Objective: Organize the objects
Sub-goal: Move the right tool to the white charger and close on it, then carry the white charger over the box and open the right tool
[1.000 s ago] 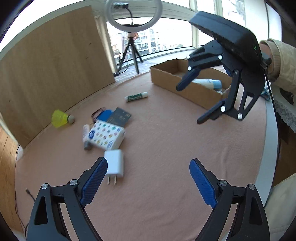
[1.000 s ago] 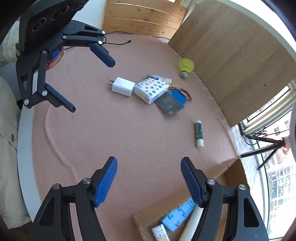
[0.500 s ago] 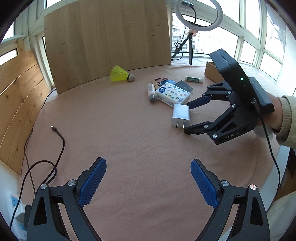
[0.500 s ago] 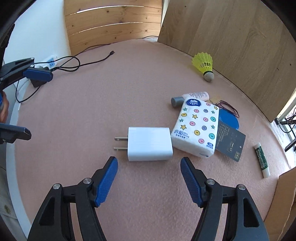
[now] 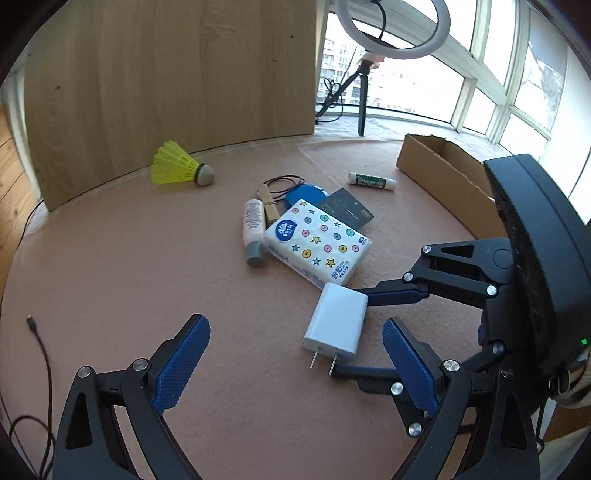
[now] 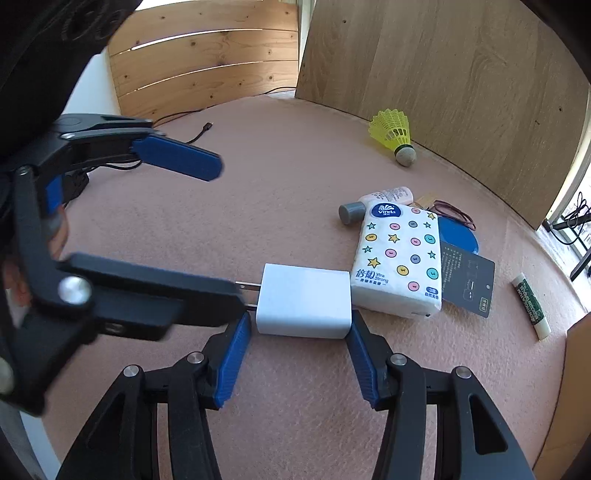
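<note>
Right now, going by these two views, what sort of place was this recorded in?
Most likely a glazed sunroom or enclosed balcony in a flat, set up for filming. Big windows look out on apartment blocks, a ring light stands on a tripod, and household odds and ends lie on a pink cloth-covered table.

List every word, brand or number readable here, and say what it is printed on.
"Vinda": tissue pack, blue round logo.
"Ultra Strong": same pack, front edge, small, partly legible.
Chinese characters beside it: too small to be sure.
Dark card: print unreadable.
Glue stick, small bottle: labels blurred.
</note>
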